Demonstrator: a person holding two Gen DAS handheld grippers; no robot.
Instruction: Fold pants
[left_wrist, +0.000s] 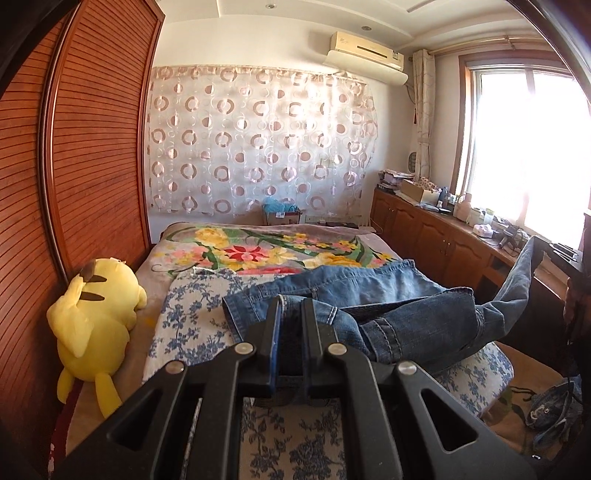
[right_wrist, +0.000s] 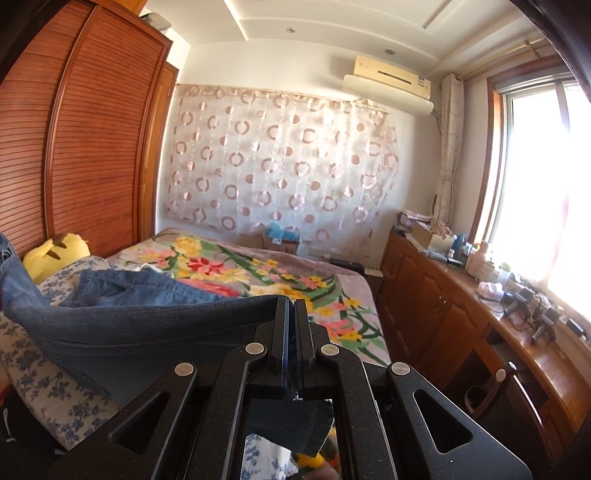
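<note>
The left gripper pinches the jeans at lower centre; the right gripper pinches a leg at centre. The jeans sprawl across the bed, mid-frame.

pants on bed, ahead of left gripper — plush toy left | cabinets right | bag perhaps on floor

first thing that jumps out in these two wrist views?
Blue jeans stretched across the near end of the bed, one end clamped in the left gripper, the other in the right gripper. Next, the yellow plush toy at the bed's left edge against the slatted wooden wardrobe, and the bright floral blanket beyond.
</note>
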